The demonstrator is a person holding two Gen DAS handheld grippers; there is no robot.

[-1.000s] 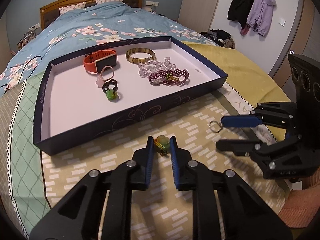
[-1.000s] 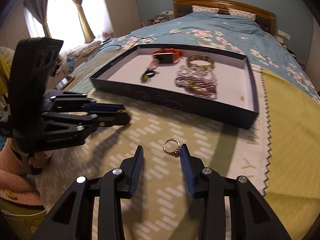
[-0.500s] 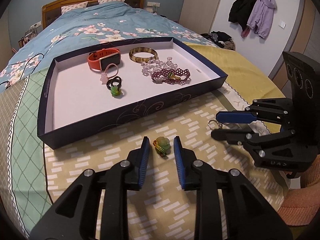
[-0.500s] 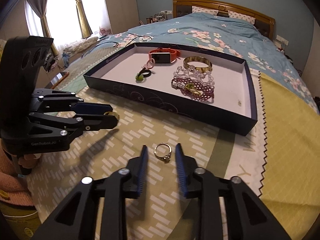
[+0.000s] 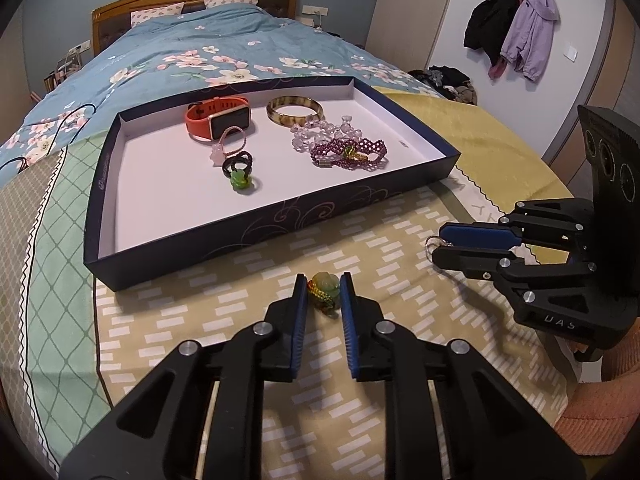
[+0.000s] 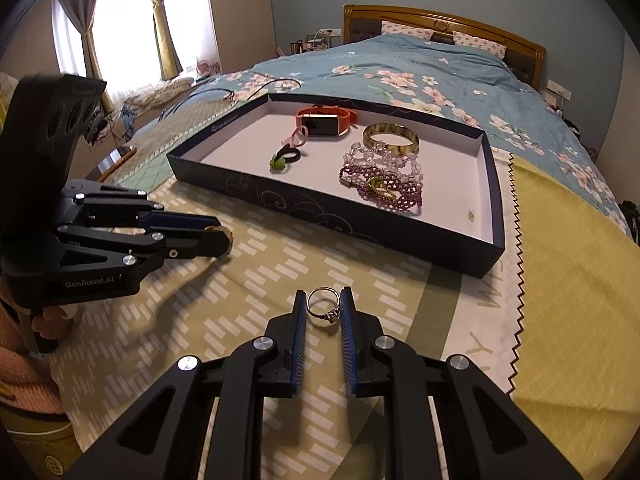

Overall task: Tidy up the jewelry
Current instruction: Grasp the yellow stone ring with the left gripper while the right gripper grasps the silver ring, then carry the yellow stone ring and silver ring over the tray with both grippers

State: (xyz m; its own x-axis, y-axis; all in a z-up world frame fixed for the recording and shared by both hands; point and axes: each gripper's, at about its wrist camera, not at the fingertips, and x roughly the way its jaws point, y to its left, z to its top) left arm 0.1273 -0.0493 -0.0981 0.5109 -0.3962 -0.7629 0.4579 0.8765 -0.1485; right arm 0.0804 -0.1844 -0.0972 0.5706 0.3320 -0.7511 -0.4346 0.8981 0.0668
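Your left tongs (image 5: 324,294) are closing onto the green bead charm (image 5: 325,289), your right tongs (image 6: 323,307) closing onto the silver ring (image 6: 323,309), near the tray (image 5: 280,220).

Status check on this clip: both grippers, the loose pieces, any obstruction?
Left gripper closing on green charm. Right gripper closing on silver ring. Both pieces outside tray. Path clear.

Shiny metal ring (image 6: 323,309), matt cloth bedspread (image 6: 256,264), seemingly cardboard tray (image 6: 320,204), glossy wooden headboard (image 6: 444,26)
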